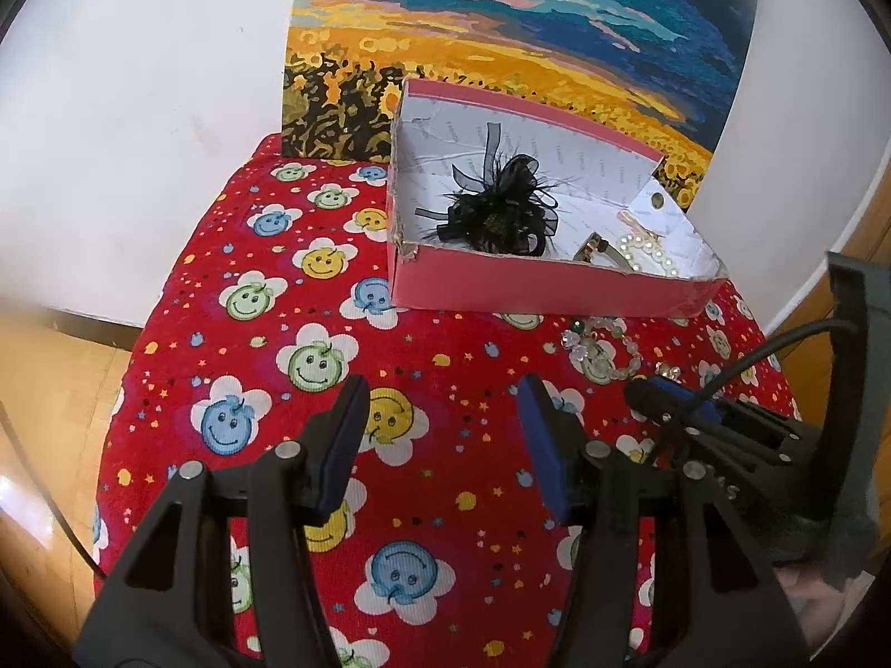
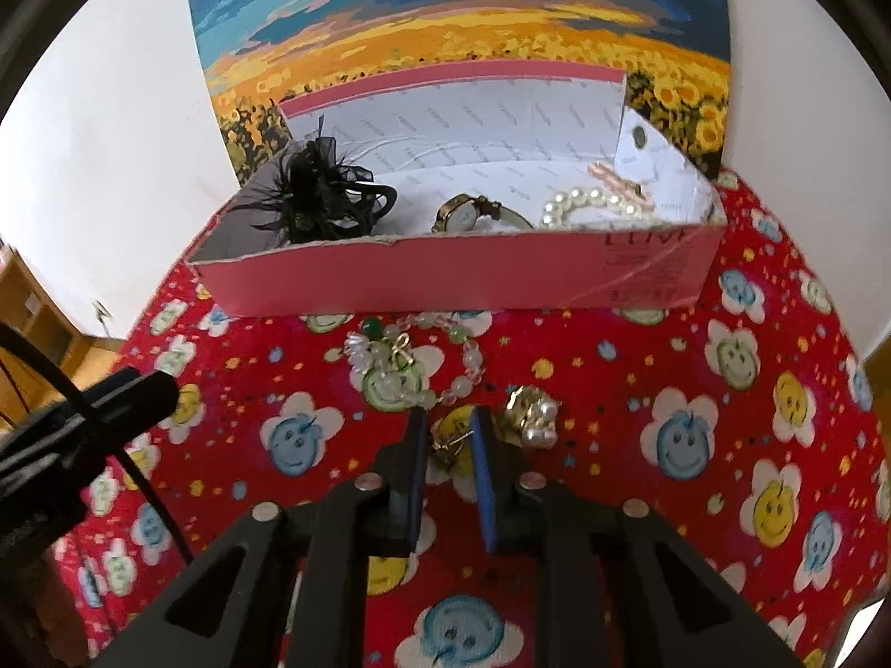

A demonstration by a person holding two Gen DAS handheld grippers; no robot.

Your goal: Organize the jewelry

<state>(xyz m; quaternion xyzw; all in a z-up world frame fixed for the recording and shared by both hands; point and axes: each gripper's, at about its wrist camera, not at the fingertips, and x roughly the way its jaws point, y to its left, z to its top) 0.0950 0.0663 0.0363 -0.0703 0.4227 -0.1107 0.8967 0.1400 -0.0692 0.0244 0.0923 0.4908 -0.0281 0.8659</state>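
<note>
- Red cloth (image 2: pixel 612 389) w/ smiley-flower print covers the tabletop under both tongs.
- Right tongs (image 2: pixel 450 437): blue-padded jaws nearly closed, clenched on a small gold earring (image 2: pixel 445 445) lying on the cloth; a thin gold pin spans the gap betw. the pads.
- Gold-and-pearl cluster earring (image 2: pixel 532 414) sits just right of the right tongs' tip, touching the cloth, not gripped.
- Pale green and clear bead bracelet (image 2: pixel 417 362) w/ a small gold charm lies just ahead of the right tongs, betw. them and the box front.
- Pink cardboard box (image 2: pixel 445 278), white-lined, open top, stands beyond the bracelet, straight ahead of the right tongs.
- In the box: black feather-and-ribbon hair piece (image 2: pixel 317 195) at far left, gold-cased wristwatch (image 2: pixel 462 214) in the middle, white pearl strand (image 2: pixel 590 203) to the right, a pink-gold item behind the pearls (too small to tell what).
- Left tongs (image 1: pixel 440 406): released, jaws half apart, nothing betw. them, hanging over bare cloth.
- From the left tongs, the box (image 1: pixel 529 284) is ahead and a bit right; the bracelet (image 1: pixel 598 353) is ahead-right; the right tongs (image 1: pixel 662 398) are close at right.
- Painted canvas of sunflower field and blue sky (image 2: pixel 445 16) leans on the white wall behind the box.
</note>
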